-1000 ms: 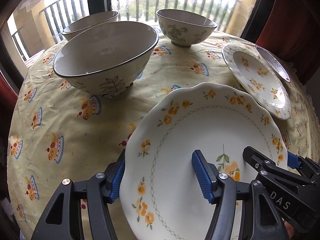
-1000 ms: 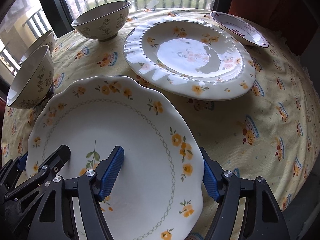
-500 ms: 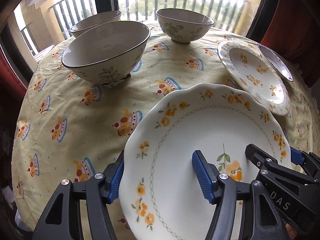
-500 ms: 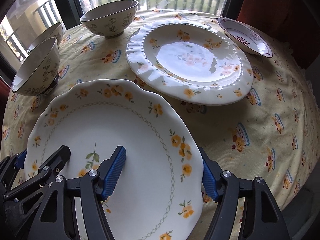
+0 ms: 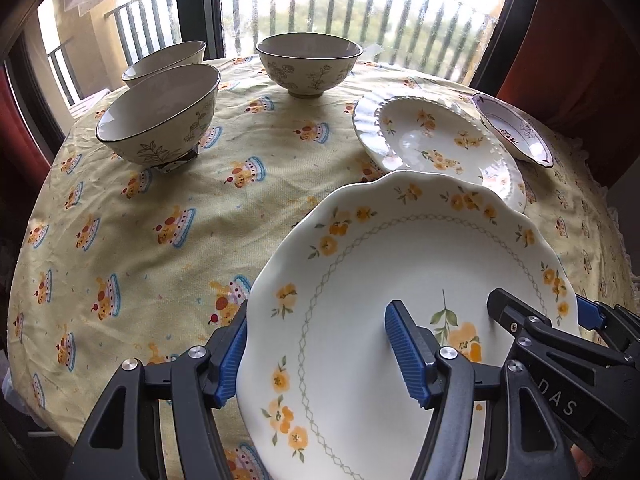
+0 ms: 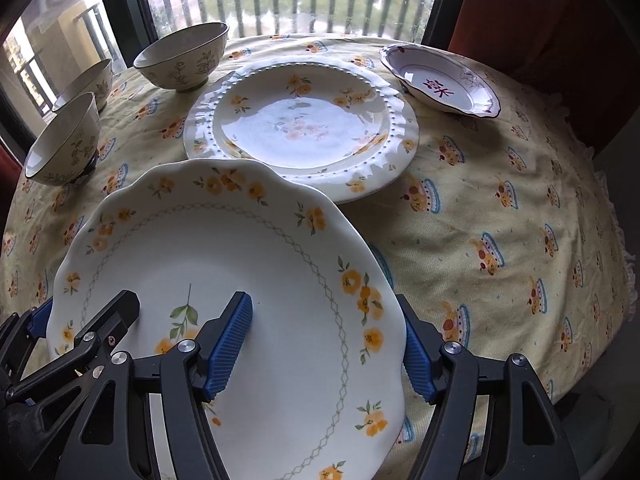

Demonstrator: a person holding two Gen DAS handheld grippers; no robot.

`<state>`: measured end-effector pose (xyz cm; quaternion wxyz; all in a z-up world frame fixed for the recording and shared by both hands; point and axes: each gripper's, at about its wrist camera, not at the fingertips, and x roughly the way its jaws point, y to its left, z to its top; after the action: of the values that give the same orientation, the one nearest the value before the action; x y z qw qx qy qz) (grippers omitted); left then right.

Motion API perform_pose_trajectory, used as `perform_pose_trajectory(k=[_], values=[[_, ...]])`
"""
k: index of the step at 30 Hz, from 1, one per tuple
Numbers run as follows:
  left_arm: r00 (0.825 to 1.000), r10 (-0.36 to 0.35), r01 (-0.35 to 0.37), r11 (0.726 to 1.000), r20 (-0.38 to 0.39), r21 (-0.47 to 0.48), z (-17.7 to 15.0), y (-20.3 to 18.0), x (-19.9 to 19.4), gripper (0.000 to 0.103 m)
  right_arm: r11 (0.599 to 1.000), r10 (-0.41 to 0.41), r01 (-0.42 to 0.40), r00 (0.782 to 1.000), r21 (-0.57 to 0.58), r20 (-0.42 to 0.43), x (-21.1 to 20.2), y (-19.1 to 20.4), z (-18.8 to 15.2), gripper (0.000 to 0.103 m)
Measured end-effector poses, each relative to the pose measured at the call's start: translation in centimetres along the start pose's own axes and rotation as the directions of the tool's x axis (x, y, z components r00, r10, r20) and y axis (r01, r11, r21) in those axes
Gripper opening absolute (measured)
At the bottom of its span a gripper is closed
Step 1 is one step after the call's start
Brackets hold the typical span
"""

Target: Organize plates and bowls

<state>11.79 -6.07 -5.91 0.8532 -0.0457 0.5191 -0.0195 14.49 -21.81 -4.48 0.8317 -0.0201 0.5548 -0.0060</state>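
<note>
Both grippers hold one scalloped white plate with yellow flowers (image 5: 400, 264) (image 6: 248, 248) above the table. My left gripper (image 5: 316, 354) is shut on its left rim, one finger under and one on top. My right gripper (image 6: 328, 344) is shut on its right rim. The plate's far edge overlaps the beaded flower plate (image 5: 436, 140) (image 6: 304, 120) lying on the cloth. Three floral bowls stand beyond: a near left one (image 5: 160, 120) (image 6: 64, 140), one behind it (image 5: 164, 62) (image 6: 86, 82), and a middle one (image 5: 308, 62) (image 6: 184, 58).
A small dish with a purple rim (image 5: 516, 132) (image 6: 440, 78) sits at the far right. The round table carries a yellow patterned cloth (image 5: 160, 216) (image 6: 500, 208). A window with railings lies behind. A red chair back (image 6: 540, 20) stands at the right.
Both grippers have risen and pulled back with the plate; the bowls and the beaded plate look farther away. The grip on the plate is unchanged.
</note>
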Motion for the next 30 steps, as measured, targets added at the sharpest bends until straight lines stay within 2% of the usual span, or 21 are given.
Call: perform_pose_trajectory(k=[18, 30], values=[[0.999, -0.006, 0.008, 1.0, 0.052, -0.022, -0.3, -11.4, 1.2, 0.065, 1.0, 0.005, -0.004, 1.0, -0.012, 0.025, 0.9, -12.3, 1.0, 0.074], [0.999, -0.029, 0.029, 1.0, 0.024, 0.009, 0.1, -17.3, 3.3, 0.066, 1.0, -0.021, 0.021, 1.0, 0.017, 0.014, 2.5, -18.9, 1.8, 0.074]])
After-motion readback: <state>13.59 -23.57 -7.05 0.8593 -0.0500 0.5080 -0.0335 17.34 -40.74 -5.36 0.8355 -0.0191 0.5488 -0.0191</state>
